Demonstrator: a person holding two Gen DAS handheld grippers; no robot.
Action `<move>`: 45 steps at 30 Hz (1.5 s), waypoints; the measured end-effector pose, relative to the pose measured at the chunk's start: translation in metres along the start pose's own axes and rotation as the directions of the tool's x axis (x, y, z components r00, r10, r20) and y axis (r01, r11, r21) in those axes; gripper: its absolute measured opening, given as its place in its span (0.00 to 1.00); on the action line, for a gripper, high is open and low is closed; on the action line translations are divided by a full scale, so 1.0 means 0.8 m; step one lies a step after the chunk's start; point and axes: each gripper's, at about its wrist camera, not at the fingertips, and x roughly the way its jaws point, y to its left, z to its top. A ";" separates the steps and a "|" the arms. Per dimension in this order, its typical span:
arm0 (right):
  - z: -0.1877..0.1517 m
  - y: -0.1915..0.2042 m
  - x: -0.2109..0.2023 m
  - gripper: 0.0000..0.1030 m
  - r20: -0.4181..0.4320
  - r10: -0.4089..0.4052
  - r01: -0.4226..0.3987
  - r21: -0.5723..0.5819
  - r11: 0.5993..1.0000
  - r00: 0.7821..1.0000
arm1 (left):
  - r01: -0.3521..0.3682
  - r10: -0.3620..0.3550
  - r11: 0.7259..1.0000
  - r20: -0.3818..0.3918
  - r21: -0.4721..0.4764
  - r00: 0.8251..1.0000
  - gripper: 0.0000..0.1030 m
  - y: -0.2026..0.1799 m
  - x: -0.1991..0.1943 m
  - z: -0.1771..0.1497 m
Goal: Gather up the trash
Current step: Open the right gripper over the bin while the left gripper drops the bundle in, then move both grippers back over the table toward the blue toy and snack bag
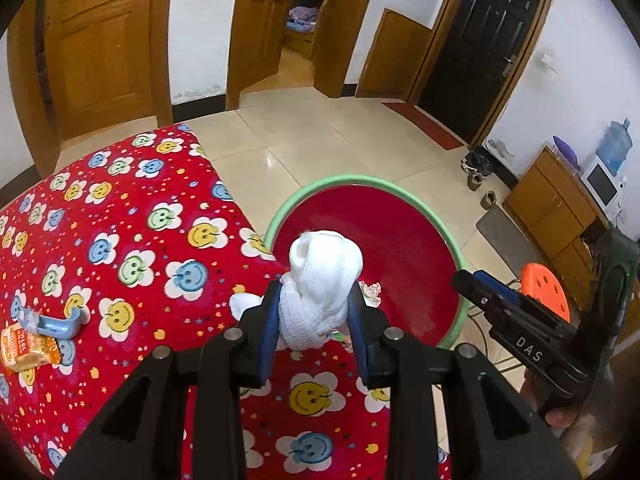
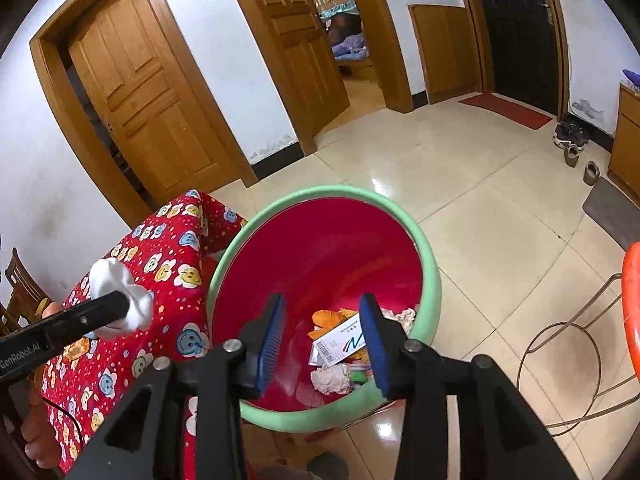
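My left gripper (image 1: 316,316) is shut on a crumpled white cloth wad (image 1: 320,276), held over the table's edge beside the bin; the wad (image 2: 120,300) also shows at the left of the right wrist view. The red bin with a green rim (image 2: 428,276) stands on the floor against the table. My right gripper (image 2: 324,340) hangs open above the bin's mouth with nothing between its blue pads. Below it in the bin lie a white box with a barcode (image 2: 340,344), orange wrappers and crumpled paper. In the left wrist view the right gripper (image 1: 476,284) reaches in from the right.
The table wears a red smiley-flower cloth (image 1: 120,240). On it at the left lie a blue plastic clip (image 1: 56,324) and an orange snack packet (image 1: 28,352). An orange stool (image 1: 548,288) stands right of the bin. Tiled floor, wooden doors and a cabinet lie beyond.
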 end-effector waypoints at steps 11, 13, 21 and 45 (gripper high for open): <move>-0.002 -0.020 -0.017 0.43 0.020 -0.021 0.020 0.038 0.999 1.000 | 0.007 -0.006 0.999 -0.015 0.040 1.000 0.31 -0.022 0.028 0.007; -0.003 -0.024 -0.020 0.43 0.023 -0.024 0.023 0.044 0.999 0.999 | 0.007 -0.006 0.999 -0.012 0.042 1.000 0.37 -0.025 0.029 0.008; -0.006 -0.034 -0.026 0.44 0.031 -0.026 0.024 0.063 0.998 0.999 | 0.005 -0.005 0.999 0.019 0.033 1.000 0.55 -0.032 0.020 0.013; -0.012 0.024 -0.063 0.56 0.062 0.039 -0.038 -0.013 0.999 0.997 | -0.130 0.137 0.987 0.066 -0.097 0.988 0.70 0.035 -0.053 -0.017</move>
